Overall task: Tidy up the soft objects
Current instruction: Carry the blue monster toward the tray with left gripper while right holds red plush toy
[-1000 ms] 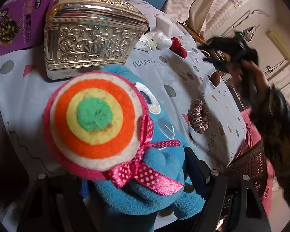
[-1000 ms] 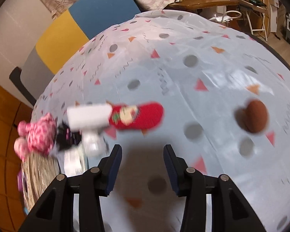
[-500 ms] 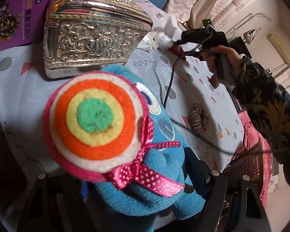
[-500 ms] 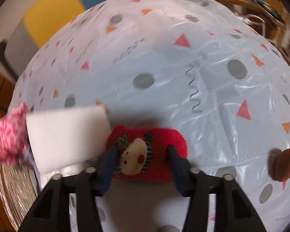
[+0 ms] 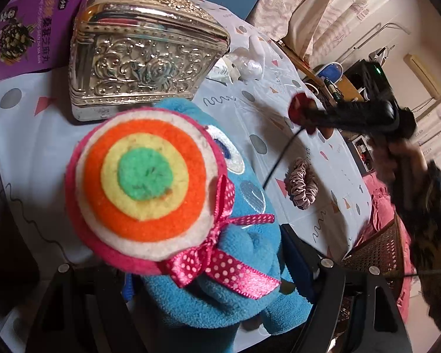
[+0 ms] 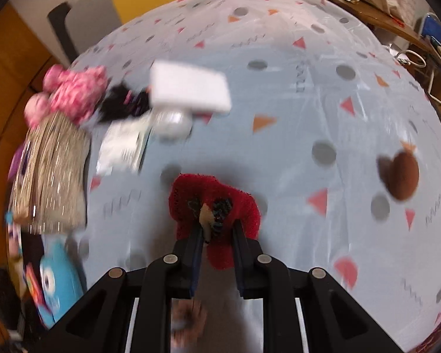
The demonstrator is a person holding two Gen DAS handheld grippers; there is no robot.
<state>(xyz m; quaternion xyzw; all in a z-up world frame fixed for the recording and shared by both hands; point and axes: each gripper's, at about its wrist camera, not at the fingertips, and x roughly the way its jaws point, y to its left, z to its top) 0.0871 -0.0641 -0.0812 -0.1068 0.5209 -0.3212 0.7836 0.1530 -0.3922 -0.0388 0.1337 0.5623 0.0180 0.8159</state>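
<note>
The blue plush (image 5: 244, 253), bulky and light, sits in the left gripper (image 5: 191, 279), jaws wide around it, at the table's (image 5: 29, 147) near edge. The right gripper (image 6: 217, 232) has just been closing and pinches the red sock (image 6: 217, 194) mid-table; soft, it bunches, so hold its middle.

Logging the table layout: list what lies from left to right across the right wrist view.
Pink plush → silver box → white foam block → red plush, pinched in the right hand-held gripper → brown round piece.
</note>
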